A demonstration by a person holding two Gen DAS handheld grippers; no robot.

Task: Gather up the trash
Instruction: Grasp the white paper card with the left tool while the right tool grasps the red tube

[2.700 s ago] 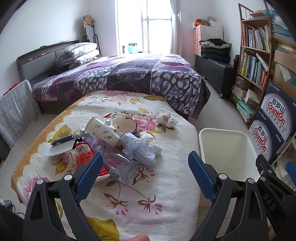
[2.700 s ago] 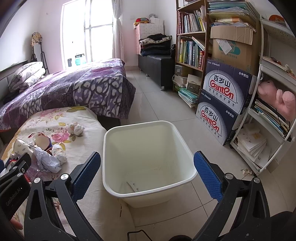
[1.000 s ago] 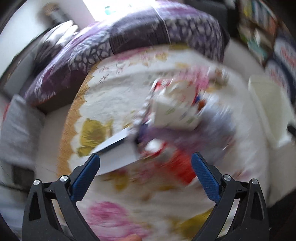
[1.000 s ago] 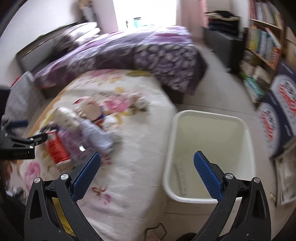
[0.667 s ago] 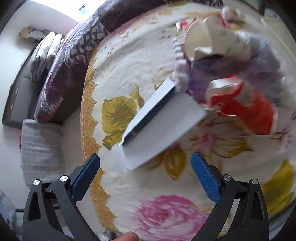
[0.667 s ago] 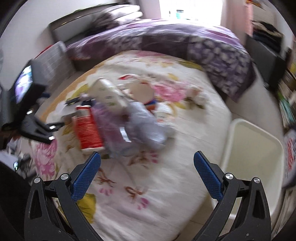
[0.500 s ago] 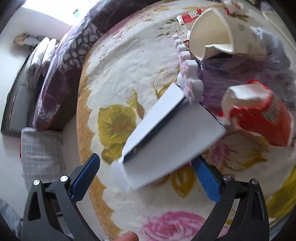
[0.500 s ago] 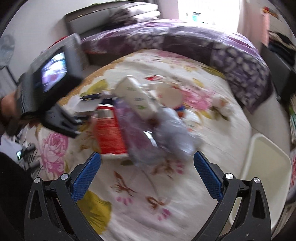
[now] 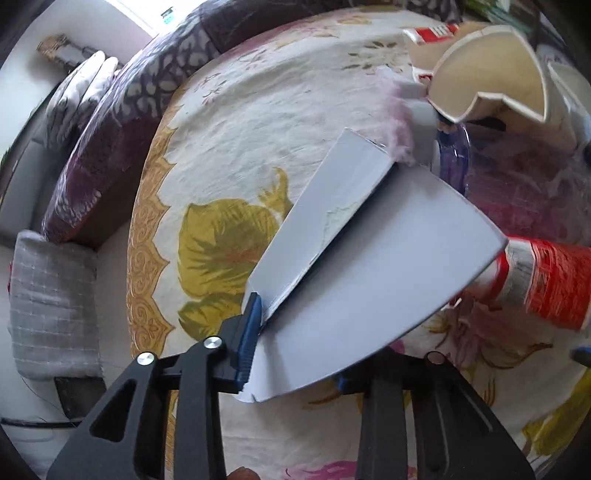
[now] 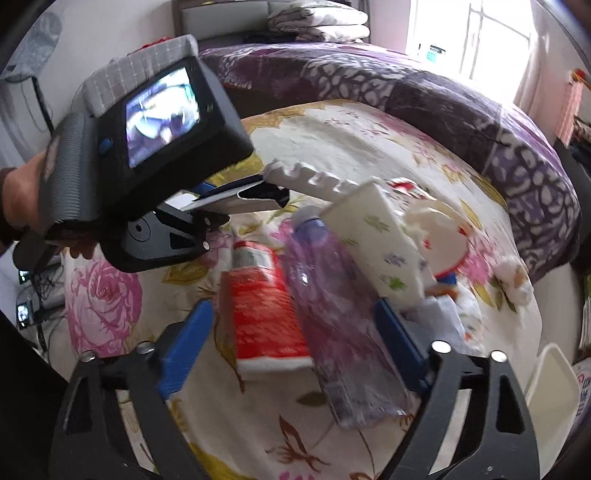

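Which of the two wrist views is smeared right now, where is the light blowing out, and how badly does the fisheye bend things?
Left wrist view: mostly sharp on the white card, the red cup smeared at the right edge, the tablecloth's border bowed. Right wrist view: purple bottle streaked with motion blur, window blown out white, corners vignetted black.

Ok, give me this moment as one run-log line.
left gripper: closing on white cardboard piece | right gripper: closing around red cup and purple bottle | bin: nothing dropped yet
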